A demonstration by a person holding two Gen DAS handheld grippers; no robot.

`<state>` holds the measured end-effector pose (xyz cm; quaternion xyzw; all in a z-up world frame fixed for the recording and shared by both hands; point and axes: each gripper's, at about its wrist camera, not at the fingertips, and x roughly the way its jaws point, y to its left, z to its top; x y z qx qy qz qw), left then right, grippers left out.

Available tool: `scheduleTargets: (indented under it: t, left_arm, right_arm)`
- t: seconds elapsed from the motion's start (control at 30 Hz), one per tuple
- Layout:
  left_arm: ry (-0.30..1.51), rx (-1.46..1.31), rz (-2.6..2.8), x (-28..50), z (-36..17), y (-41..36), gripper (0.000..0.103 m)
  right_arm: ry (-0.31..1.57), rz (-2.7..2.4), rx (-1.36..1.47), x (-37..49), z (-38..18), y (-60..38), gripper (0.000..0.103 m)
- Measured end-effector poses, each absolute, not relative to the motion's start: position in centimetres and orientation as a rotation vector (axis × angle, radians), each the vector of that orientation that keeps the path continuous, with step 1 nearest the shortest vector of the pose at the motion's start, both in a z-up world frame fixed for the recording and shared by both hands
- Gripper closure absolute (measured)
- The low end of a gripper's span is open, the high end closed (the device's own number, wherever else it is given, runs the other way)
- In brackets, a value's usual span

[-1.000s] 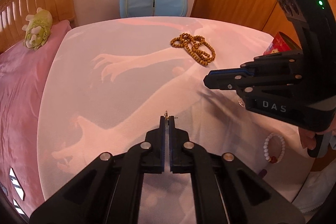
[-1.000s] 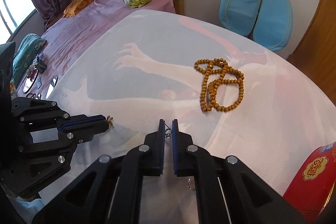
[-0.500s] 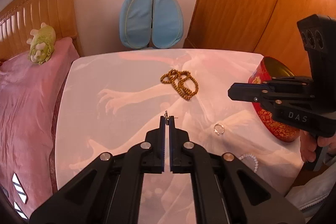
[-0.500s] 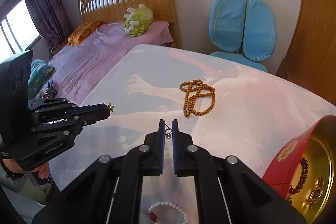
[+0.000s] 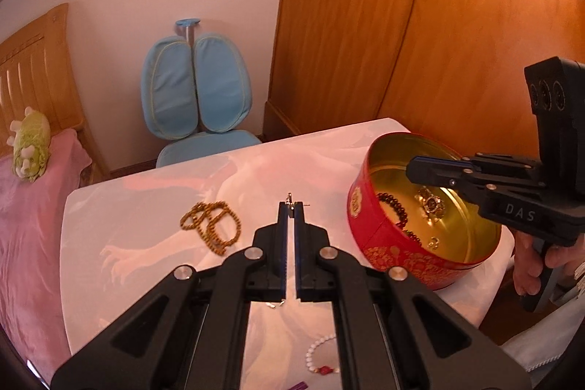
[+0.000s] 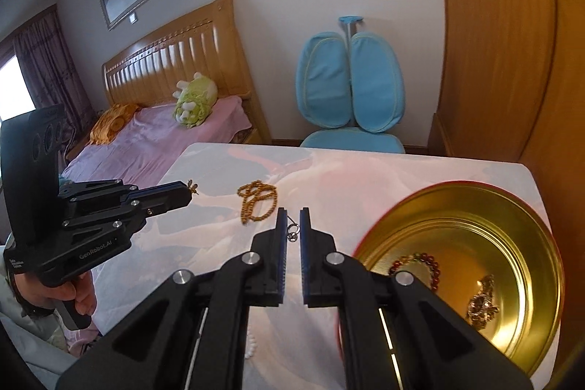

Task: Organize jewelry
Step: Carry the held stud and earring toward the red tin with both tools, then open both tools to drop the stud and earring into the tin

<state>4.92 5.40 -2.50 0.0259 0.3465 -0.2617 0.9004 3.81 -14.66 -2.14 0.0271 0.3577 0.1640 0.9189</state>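
Note:
My left gripper is shut on a small gold earring, held in the air left of the red round tin; it also shows in the right wrist view. My right gripper is nearly shut on a small silver earring and hangs over the tin's rim; in the left wrist view its fingers reach over the tin. The tin's gold inside holds a dark bead bracelet and a brooch. A brown bead necklace lies on the table.
The white table carries a white bead bracelet near its front edge. A blue chair stands behind the table, a bed with a green plush to the left, wooden wardrobe doors to the right.
Both grippers have risen from the table with their earrings and swung right toward the red tin. The right gripper now hangs over the tin.

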Motion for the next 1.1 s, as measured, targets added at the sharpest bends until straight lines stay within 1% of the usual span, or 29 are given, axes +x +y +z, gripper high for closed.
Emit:
scheduleTargets:
  t: [0.27,0.63,0.77,0.97,1.1]
  left_arm:
    - [0.688,0.097,-0.654,5.1,-0.5,-0.9,0.1]
    - [0.721,0.204,-0.765,5.3,-0.3,-7.4,0.1]
    - [0.752,0.238,-0.802,5.5,-0.8,-9.5,0.1]
    - [0.913,0.297,-0.846,6.9,-3.3,-13.2,0.1]
    - [1.021,0.368,-0.842,7.6,-5.2,-15.5,0.1]
  right_arm:
    - [0.704,0.192,0.118,1.7,-1.4,-21.2,0.095]
    - [0.709,0.058,0.175,0.4,-2.0,-26.4,0.095]
    - [0.768,0.031,0.176,0.9,-2.8,-27.4,0.095]
    - [0.917,-0.011,0.145,2.5,-4.5,-28.4,0.095]
    - [1.066,-0.005,0.259,4.7,-6.6,-30.0,0.095]
